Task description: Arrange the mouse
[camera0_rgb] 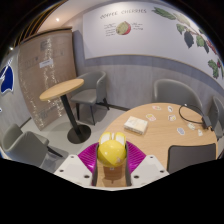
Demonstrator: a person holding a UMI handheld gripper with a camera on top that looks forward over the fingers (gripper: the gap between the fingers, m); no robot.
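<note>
A yellow mouse [111, 152] with a thin dark line down its back sits between my two fingers, whose magenta pads [89, 158] press on it from the left and right. My gripper [111, 160] is shut on the mouse and holds it up in the air, well above the floor and clear of the tables. The underside of the mouse is hidden by the gripper body.
A wooden desk [165, 125] lies ahead to the right with a white box [136, 124] and small items on it. A round high table [62, 90] stands ahead left, with grey chairs [92, 92] around. A wall with a poster is beyond.
</note>
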